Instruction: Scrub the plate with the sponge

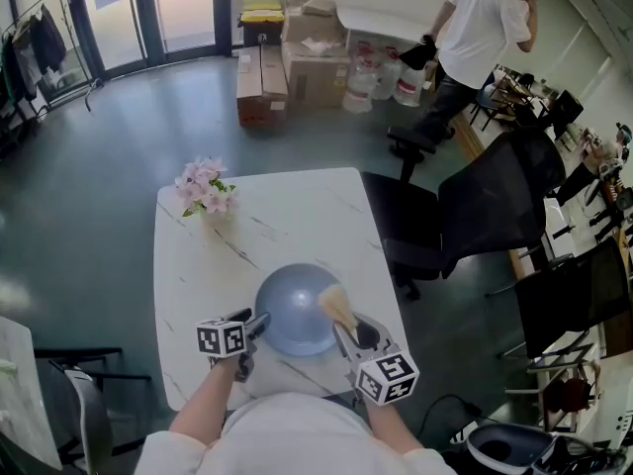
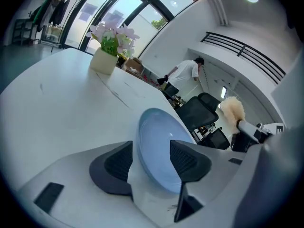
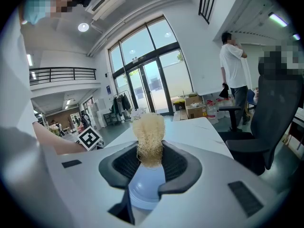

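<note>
A round blue plate (image 1: 297, 310) lies near the front edge of the white marble table (image 1: 287, 216). My left gripper (image 1: 259, 327) sits at the plate's left rim. In the left gripper view its jaws (image 2: 151, 163) stand open with the plate (image 2: 156, 141) edge between them, and the pads are not pressing on it. My right gripper (image 1: 348, 332) is shut on a tan fibrous sponge (image 1: 336, 305), held over the plate's right side. The right gripper view shows the sponge (image 3: 149, 137) clamped between the pads of this gripper (image 3: 151, 163), with the plate (image 3: 142, 186) below.
A small pot of pink flowers (image 1: 205, 191) stands at the table's far left. A black office chair (image 1: 475, 211) is close to the table's right edge. Cardboard boxes (image 1: 297, 67) and a person in a white shirt (image 1: 475, 38) are farther back.
</note>
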`<state>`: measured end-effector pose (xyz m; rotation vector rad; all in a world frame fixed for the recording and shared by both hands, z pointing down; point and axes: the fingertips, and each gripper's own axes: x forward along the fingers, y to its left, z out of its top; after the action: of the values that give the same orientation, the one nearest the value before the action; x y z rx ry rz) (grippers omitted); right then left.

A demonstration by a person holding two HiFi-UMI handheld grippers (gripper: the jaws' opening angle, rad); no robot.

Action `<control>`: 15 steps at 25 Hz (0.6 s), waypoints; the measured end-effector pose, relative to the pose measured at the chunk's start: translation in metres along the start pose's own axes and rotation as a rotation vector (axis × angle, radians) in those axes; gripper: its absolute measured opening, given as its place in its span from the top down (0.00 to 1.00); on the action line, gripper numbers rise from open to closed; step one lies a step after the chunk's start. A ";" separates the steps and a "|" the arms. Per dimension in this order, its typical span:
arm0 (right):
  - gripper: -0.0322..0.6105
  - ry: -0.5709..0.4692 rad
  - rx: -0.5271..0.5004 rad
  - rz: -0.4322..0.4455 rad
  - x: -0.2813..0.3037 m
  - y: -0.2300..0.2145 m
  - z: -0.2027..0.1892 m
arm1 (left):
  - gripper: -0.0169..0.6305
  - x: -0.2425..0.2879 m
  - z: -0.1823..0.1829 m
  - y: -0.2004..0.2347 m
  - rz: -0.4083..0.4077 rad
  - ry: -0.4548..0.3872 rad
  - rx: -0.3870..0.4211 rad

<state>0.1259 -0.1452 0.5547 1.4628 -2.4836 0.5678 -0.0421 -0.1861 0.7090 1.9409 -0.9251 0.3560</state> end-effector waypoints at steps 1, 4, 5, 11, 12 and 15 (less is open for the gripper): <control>0.76 0.001 0.000 0.000 0.000 0.000 -0.001 | 0.61 0.002 -0.001 0.001 0.004 0.009 0.001; 0.76 0.005 0.002 0.003 0.000 -0.001 -0.002 | 0.61 0.008 -0.003 0.003 0.016 0.034 -0.002; 0.76 0.006 0.003 0.004 0.000 -0.001 -0.002 | 0.61 0.010 -0.004 0.004 0.021 0.041 -0.008; 0.76 0.008 0.007 0.000 -0.002 -0.004 -0.003 | 0.61 0.020 -0.010 0.011 0.066 0.089 0.011; 0.76 0.009 0.007 -0.001 -0.003 -0.005 -0.003 | 0.63 0.022 -0.011 0.012 0.073 0.096 0.010; 0.76 0.009 0.007 -0.006 -0.005 -0.007 -0.003 | 0.74 0.024 -0.014 0.015 0.082 0.098 -0.019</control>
<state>0.1340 -0.1432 0.5571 1.4660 -2.4718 0.5815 -0.0349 -0.1897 0.7395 1.8549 -0.9428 0.4845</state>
